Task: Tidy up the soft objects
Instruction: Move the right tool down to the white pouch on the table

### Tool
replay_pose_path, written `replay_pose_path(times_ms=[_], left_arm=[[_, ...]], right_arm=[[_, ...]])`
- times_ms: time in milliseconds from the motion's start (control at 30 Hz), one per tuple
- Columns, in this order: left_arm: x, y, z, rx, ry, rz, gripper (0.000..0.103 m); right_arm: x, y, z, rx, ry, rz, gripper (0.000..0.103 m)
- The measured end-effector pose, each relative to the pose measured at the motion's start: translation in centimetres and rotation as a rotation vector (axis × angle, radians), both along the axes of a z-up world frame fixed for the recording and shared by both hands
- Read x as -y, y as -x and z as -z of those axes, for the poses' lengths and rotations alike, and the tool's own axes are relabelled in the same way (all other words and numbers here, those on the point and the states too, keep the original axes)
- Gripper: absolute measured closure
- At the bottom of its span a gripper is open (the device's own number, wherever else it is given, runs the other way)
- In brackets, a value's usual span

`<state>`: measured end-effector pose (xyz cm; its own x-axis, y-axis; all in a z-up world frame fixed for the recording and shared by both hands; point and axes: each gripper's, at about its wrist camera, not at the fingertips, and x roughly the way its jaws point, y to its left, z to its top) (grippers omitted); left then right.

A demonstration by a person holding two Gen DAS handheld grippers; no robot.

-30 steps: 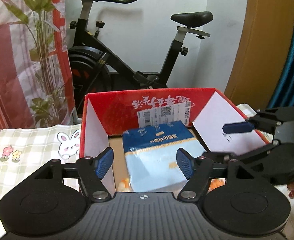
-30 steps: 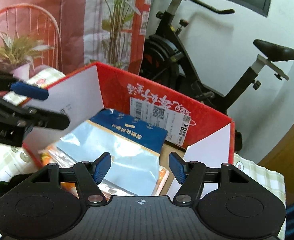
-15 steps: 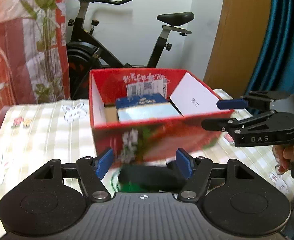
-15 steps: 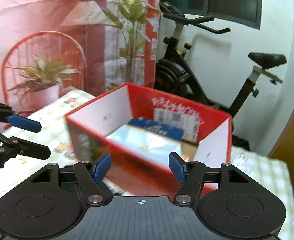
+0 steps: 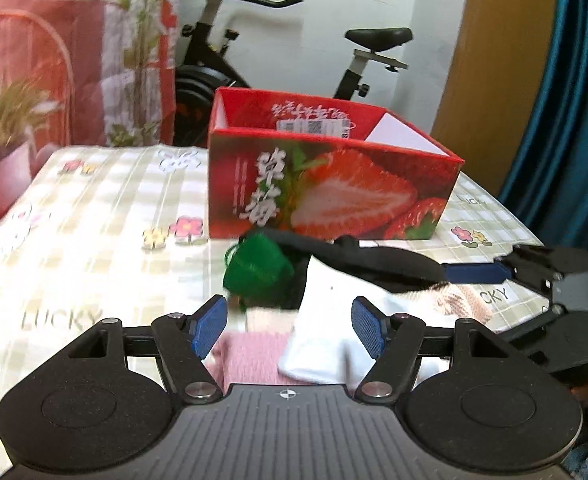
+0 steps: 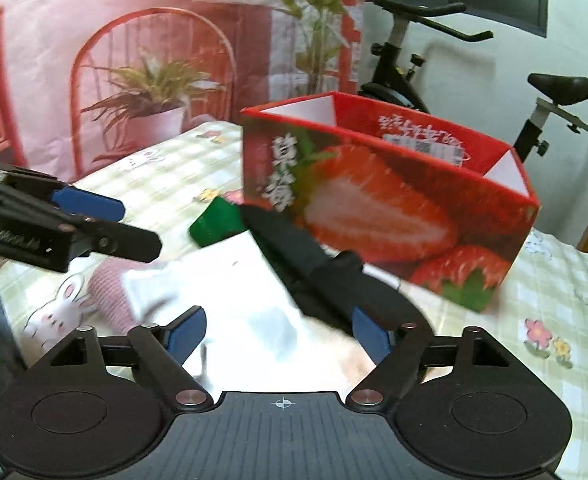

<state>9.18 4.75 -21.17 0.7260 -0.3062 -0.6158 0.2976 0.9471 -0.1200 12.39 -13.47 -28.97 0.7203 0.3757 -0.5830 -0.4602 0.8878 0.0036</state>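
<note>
Grippers dropping onto the pile in front of the box

Box [image 5: 334, 196], red card with a strawberry print, is standing open-topped on the checked tablecloth [image 5: 93, 208], sitting at about twelve o'clock from both cameras. From this low angle only its inner walls and a barcode label are showing; whatever is lying inside is hidden behind the front wall, so its contents cannot be told.

Soft things are lying heaped just in front of the box, probably gathered there so each can be lifted over the near wall. A green pouch [image 5: 257, 268] is sitting at eleven o'clock of the heap, touching the box's foot. A long black piece [image 6: 306, 260] is draping across a white cloth [image 5: 326, 320], with a pink knit [image 5: 249, 356] at six o'clock, nearest the left camera.

Left gripper [image 5: 289, 330] is hanging over the pink and white pieces, jaws standing fairly wide, pads pressing on nothing. Right gripper [image 6: 279, 336] is coming in from three o'clock; its jaws have just been opening and are standing wide, with the white cloth and the end of the black piece lying between them, ungripped. Likely both are lining up for the next pick.
</note>
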Motion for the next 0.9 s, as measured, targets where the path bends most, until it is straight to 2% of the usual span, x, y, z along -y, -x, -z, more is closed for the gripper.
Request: replay_pose_path(times_ms=[133, 400, 600, 833, 900], left_arm=[[-0.7, 0.0, 0.3, 0.0, 0.011, -0.034, 0.032], [-0.9, -0.2, 1.5, -0.032, 0.007, -0.053, 0.032], [-1.0, -0.2, 1.7, -0.039, 0.013, -0.059, 0.032], [-1.1, -0.1, 1.8, -0.022, 0.011, -0.082, 0.032], [-1.3, 0.0, 1.6, -0.015, 0.021, -0.088, 0.032]], right_arm=[[0.1, 0.8, 0.7, -0.025, -0.031, -0.032, 0.021], [-1.9, 1.4, 2.0, -0.038, 0.05, -0.14, 0.019], [-1.7, 1.3, 2.5, -0.037, 0.074, -0.11, 0.019], [-0.4, 0.8, 2.6, -0.048, 0.018, -0.082, 0.021], [-0.1, 0.8, 2.3, -0.034, 0.008, -0.074, 0.025]])
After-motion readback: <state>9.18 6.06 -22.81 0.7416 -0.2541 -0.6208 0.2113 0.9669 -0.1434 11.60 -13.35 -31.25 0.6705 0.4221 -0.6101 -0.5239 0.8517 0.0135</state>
